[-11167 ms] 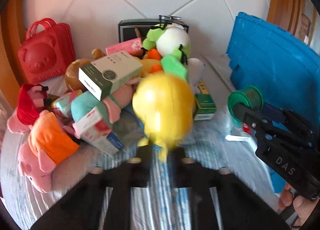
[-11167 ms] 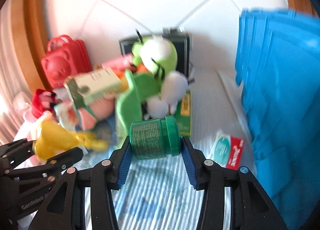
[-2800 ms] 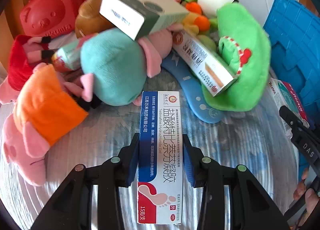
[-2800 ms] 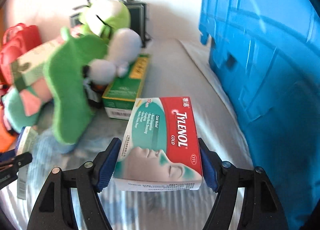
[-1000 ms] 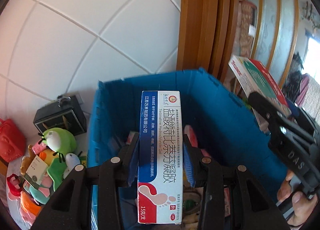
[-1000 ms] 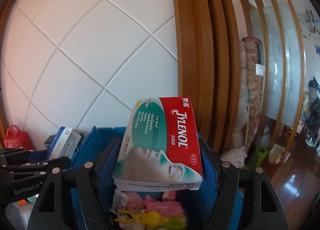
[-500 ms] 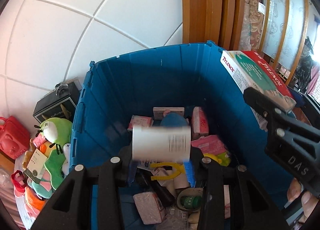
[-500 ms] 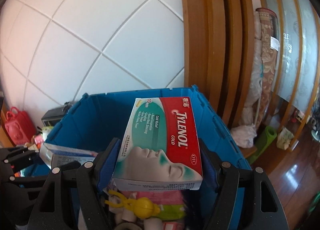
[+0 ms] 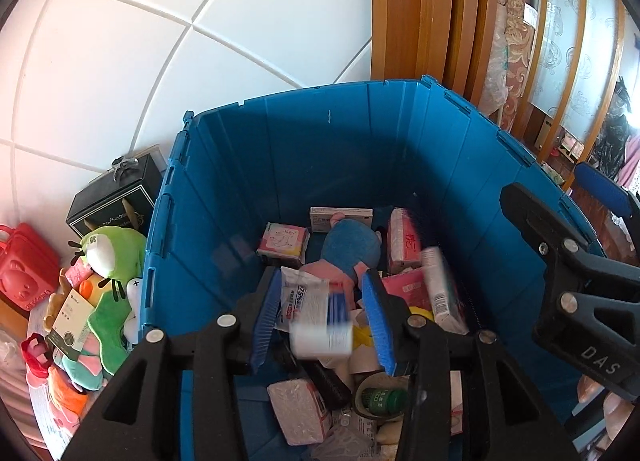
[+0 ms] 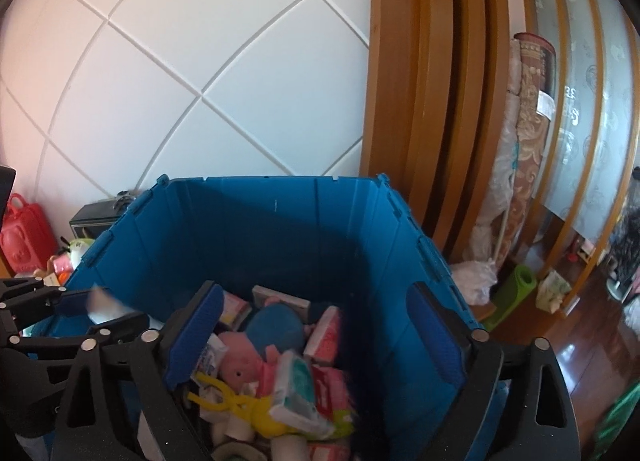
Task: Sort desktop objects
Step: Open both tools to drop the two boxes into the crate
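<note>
Hovering over the blue crate (image 9: 224,221), both tools pointing down into it. Left gripper (image 9: 322,325) standing with jaws spread apart, blue pads (image 9: 266,313) bare, gripping nothing; a blurred white ointment box (image 9: 320,335) hanging in the gap between the pads, apparently touching neither. Right gripper (image 10: 314,345) likewise standing wide open, pads empty, showing in the left wrist view as a black frame (image 9: 576,285) lettered DAS at the right edge, with fingertips (image 9: 596,389) of the holding hand peeking beneath it.

Lying among the crate's contents, just below the right gripper's open jaws: the Tylenol box (image 10: 300,397), tilted, resting on pink packets and the yellow toy (image 10: 240,401). Also filling the crate: a blue and pink plush (image 9: 350,251), a white box against the far wall (image 9: 340,219), a small pink pack (image 9: 282,243), a red-and-white packet (image 9: 404,241), a green bottle (image 9: 380,399) inside a tape roll near the bottom, and a wrapped pinkish pack (image 9: 300,413).

Sitting outside the crate, to its left: a green frog plush (image 9: 108,249), a black box (image 9: 116,197) against the tiled wall, a red bear bag (image 9: 24,261), and more plush toys with a grey-green carton (image 9: 70,321) piled together.
</note>
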Available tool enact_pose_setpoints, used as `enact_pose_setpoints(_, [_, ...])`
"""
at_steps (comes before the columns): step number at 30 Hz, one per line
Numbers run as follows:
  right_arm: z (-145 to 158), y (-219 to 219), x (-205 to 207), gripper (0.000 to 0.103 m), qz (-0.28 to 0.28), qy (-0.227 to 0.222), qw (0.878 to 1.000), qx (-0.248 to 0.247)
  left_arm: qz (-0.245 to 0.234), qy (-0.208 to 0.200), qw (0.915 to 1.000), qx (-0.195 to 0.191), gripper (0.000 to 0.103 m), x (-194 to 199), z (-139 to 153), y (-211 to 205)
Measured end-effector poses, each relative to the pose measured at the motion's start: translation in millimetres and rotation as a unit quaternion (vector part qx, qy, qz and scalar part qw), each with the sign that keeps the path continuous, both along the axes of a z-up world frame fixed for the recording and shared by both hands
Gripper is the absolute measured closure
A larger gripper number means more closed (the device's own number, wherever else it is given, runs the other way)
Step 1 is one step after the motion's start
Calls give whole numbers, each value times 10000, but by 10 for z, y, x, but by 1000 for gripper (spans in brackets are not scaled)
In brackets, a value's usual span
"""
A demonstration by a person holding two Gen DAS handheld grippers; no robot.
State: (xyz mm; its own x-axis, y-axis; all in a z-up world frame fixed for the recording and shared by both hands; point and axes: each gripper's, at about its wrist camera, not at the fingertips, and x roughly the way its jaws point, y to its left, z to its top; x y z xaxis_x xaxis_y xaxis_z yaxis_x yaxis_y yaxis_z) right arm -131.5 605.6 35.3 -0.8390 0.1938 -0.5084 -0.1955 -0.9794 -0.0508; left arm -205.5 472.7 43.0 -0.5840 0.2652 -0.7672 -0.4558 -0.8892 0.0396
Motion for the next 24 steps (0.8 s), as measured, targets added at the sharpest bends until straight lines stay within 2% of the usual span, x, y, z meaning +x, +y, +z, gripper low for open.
enact_pose_setpoints(3, [-2, -1, -3, 2, -2, 12, 10000, 15, -2, -100, 9999, -49, 60, 19, 17, -1])
enact_pose_setpoints(13, [45, -34, 41, 0, 16, -16, 9999, 142, 0, 112, 9999, -24, 57, 165, 124, -77])
enact_pose_setpoints(17, [167, -94, 198, 0, 2, 75, 9992, 393, 23, 381, 9992, 152, 57, 314, 273, -212])
enact_pose_setpoints(24, [376, -257, 583, 0, 86, 315, 9982, 509, 53, 908, 9931, 736, 54, 684, 549, -626])
